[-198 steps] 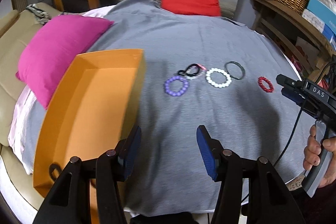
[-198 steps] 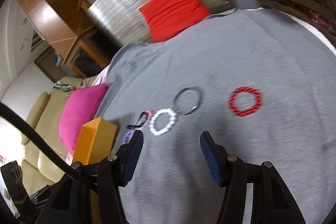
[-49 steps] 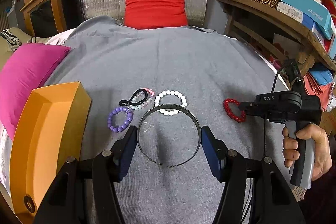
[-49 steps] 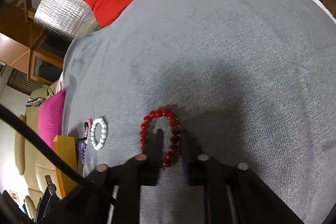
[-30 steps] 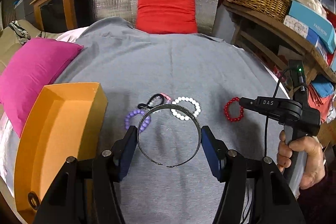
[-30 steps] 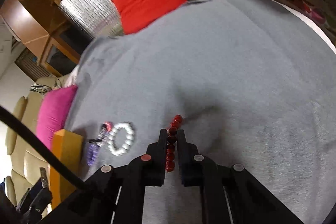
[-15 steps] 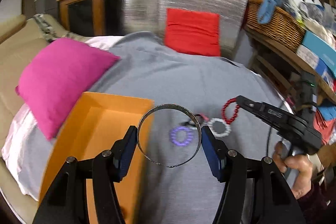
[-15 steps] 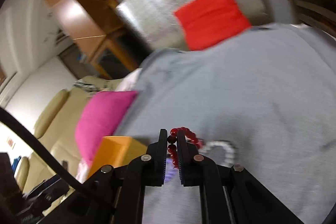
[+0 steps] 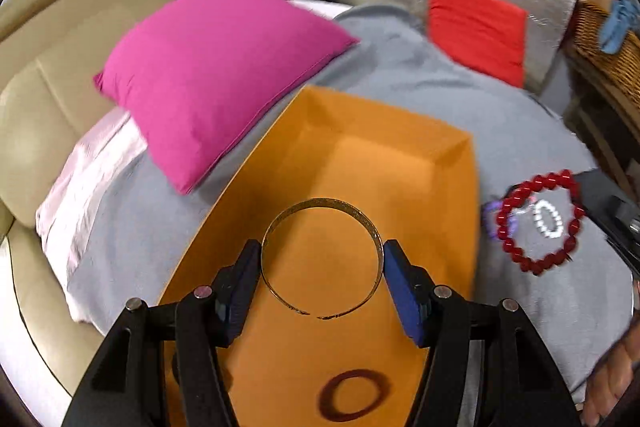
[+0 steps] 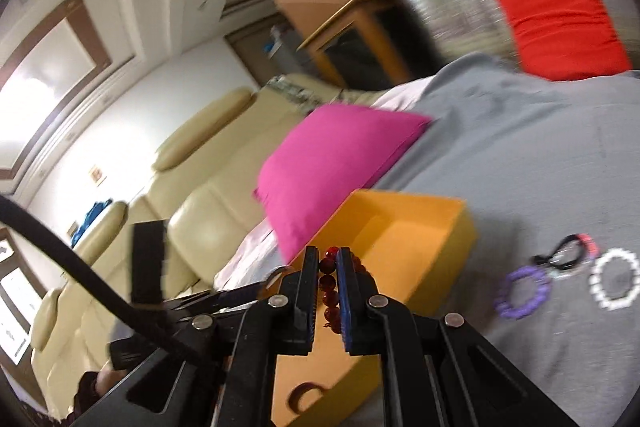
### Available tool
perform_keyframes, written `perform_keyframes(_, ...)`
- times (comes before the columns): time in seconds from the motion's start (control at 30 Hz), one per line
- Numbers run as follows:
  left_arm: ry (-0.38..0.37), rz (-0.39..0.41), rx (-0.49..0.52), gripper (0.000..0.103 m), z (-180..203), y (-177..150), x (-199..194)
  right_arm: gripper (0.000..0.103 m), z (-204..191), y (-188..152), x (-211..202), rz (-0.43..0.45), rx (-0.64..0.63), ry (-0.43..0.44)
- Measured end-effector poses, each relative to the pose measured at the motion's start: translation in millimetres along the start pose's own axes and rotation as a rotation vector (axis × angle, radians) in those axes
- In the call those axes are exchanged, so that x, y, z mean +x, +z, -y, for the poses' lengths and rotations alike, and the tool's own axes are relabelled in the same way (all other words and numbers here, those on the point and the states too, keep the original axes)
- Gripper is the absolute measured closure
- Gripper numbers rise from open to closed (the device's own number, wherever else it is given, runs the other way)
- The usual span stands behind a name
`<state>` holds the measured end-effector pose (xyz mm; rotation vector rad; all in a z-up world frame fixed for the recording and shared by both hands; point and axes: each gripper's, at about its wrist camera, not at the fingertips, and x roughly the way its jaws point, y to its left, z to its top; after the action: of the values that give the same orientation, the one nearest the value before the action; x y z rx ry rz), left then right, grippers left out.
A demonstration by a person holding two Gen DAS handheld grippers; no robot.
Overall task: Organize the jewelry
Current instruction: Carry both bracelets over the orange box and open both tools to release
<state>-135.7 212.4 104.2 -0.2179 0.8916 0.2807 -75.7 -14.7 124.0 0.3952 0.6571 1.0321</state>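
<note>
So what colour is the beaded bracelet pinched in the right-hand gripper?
Dark red. The beaded bracelet shows best in the left wrist view, hanging beside the orange box.

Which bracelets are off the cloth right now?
Two: the metal bangle spanned by the left tongs, and the red bead bracelet pinched in the right tongs. Purple and white ones lie flat.

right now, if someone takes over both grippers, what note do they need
Left gripper: jaws closed across the metal bangle, held over the orange box.
Right gripper: jaws shut on the red bead bracelet, near the box's edge.
On the grey cloth: purple bracelet, white bead bracelet, black and pink band.
Done: nothing seen lying in the box yet.
Left: drop the bangle and the red bracelet into the box, then fetch the other three.
</note>
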Motion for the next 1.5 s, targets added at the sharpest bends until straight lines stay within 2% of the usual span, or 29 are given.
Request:
perform_keyframes(0.27, 0.023, -0.064, -0.024, 0.04, -15.9, -9.5, 17.7, 0.093, -10.4, -21.9, 43.7, -0.099, -0.023, 0.062)
perform_keyframes(0.6, 0.069, -0.135, -0.02, 0.04, -15.3, -6.8, 44.0, 0.093, 2.2, -39.3, 101.2, -0.214, 0.022, -0.006)
perform_keyframes(0.93, 0.074, -0.185, -0.025, 0.04, -15.6, -4.3, 70.9, 0.093, 14.3, -34.6, 98.3, -0.208, 0.034, -0.05)
perform_keyframes(1.27, 0.071, -0.193, -0.018, 0.039, -14.3, -4.6, 80.1, 0.092, 15.2, -35.9, 101.6, -0.23, 0.032, -0.068)
perform_keyframes(1.5, 0.085, -0.197, -0.013, 0.04, -11.9, -2.2, 77.1, 0.09, 27.6, -31.5, 96.7, -0.22, 0.087, -0.106)
